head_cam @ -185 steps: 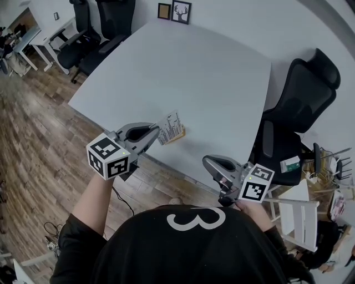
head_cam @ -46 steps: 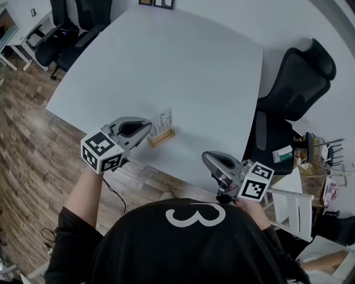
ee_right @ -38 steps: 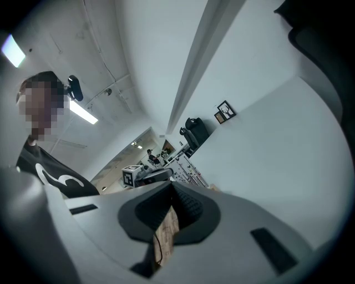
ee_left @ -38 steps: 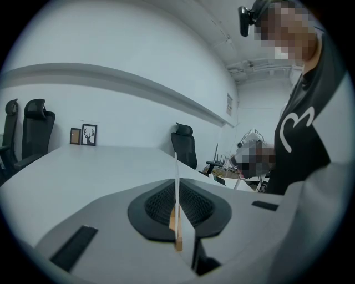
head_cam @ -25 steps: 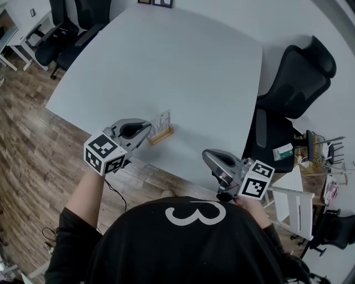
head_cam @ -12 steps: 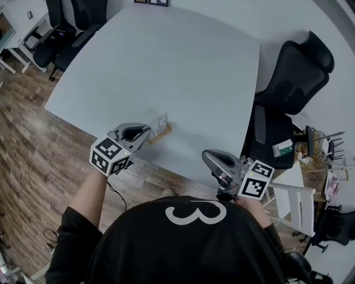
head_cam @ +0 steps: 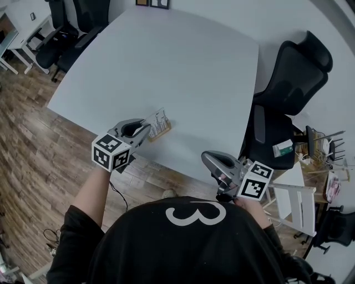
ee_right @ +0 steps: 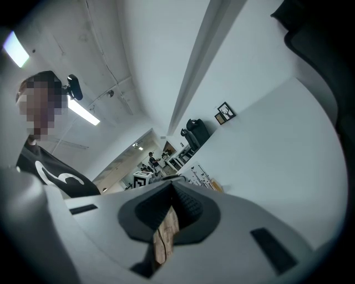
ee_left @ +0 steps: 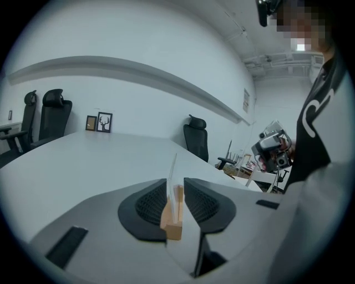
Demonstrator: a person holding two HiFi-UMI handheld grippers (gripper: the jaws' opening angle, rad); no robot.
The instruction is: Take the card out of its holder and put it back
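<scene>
A white printed card [head_cam: 158,118] stands upright in its small wooden holder [head_cam: 161,132] near the front edge of the grey table [head_cam: 183,66]. My left gripper [head_cam: 148,127] reaches it from the left. In the left gripper view the card [ee_left: 172,169] and holder [ee_left: 173,219] stand between the jaws of the left gripper [ee_left: 175,186], which have just been opening; narrow gaps show beside the card. My right gripper [head_cam: 206,158] hangs off the table's front edge, close to my body. Its tips meet and hold nothing [ee_right: 170,186]. Its view shows the card [ee_right: 198,174] far off.
A black office chair [head_cam: 294,83] stands at the table's right side and more black chairs [head_cam: 83,22] at the far left. Two framed pictures [head_cam: 152,3] lean at the table's far end. A white stool [head_cam: 288,205] is at my right, above wood flooring.
Several seconds ago the left gripper held the card tilted in the air above the holder. Now the card stands in the holder, with the left gripper a little lower. The right gripper has not moved.
</scene>
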